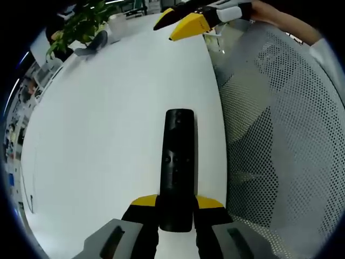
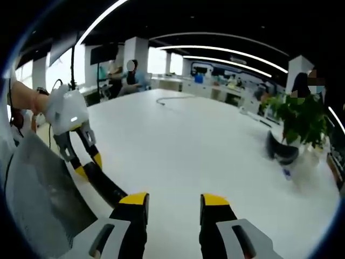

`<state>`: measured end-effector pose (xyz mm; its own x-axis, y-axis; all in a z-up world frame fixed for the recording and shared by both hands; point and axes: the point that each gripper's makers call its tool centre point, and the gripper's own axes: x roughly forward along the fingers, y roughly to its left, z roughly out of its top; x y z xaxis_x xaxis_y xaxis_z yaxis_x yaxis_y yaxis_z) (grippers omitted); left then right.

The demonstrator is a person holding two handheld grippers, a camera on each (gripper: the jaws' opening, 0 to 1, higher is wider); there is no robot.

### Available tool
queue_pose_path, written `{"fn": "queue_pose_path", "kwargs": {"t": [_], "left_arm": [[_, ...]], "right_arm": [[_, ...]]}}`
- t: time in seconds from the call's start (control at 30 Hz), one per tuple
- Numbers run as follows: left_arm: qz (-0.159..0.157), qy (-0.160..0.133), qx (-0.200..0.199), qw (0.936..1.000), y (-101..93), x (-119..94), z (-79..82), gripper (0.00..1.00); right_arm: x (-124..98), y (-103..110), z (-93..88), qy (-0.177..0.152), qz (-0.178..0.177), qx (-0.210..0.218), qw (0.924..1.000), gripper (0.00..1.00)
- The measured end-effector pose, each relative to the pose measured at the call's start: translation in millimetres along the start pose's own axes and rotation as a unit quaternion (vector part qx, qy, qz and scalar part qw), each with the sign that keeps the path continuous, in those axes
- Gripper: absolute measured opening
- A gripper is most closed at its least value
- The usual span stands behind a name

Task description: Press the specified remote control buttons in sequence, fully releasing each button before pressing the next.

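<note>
In the left gripper view my left gripper [image 1: 177, 208] pinches the black remote [image 1: 177, 167] by its near end, holding it out over the white table [image 1: 108, 135] close to that table's right edge; a mesh chair [image 1: 280, 135] sits just past the edge. Wide bare surface lies to the left, a plant [image 1: 75, 27] at the far corner. In the right gripper view my right gripper [image 2: 173, 200] hangs spread and empty over the table's near edge, level, with the remote just left of it.
</note>
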<state>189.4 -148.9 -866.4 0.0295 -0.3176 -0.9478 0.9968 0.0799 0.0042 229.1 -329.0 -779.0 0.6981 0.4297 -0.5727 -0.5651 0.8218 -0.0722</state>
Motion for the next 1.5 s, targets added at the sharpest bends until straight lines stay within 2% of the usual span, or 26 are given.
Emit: {"fn": "queue_pose_path", "kwargs": {"t": [0.17, 0.3, 0.77, 1.07, 1.17, 1.3, 1.5], "left_arm": [[0.002, -0.017, -0.001, 0.9999, -0.7, -1, -0.1, 0.24], [0.002, -0.024, -0.001, 0.9997, -0.7, -1, 0.1, 0.24], [0.007, -0.087, -0.021, 0.996, -1.0, -3, -1.6, 0.24], [0.009, -0.112, -0.028, 0.9933, -0.6, -3, -1.0, 0.24], [0.009, -0.118, -0.03, 0.9925, -0.3, -3, -1.0, 0.24], [0.011, -0.126, -0.034, 0.9914, -0.1, -3, -0.6, 0.24], [0.013, -0.127, -0.037, 0.9911, -0.4, -3, -0.3, 0.24]], "right_arm": [[0, 3, -0.3, -0.005, 0.02, 0.031, 0.9993, 0.35], [2, 7, -1.9, 0.001, 0.03, 0.035, 0.9989, 0.34], [9, 37, -8.3, 0.048, 0.086, -0.015, 0.995, 0.31], [13, 61, -17.7, 0.087, 0.136, -0.049, 0.9856, 0.3], [15, 64, -21.9, 0.102, 0.143, -0.072, 0.9818, 0.3], [22, 73, -19.7, 0.108, 0.159, -0.088, 0.9773, 0.29], [36, 93, -21.6, 0.128, 0.208, -0.123, 0.9617, 0.23]]}}
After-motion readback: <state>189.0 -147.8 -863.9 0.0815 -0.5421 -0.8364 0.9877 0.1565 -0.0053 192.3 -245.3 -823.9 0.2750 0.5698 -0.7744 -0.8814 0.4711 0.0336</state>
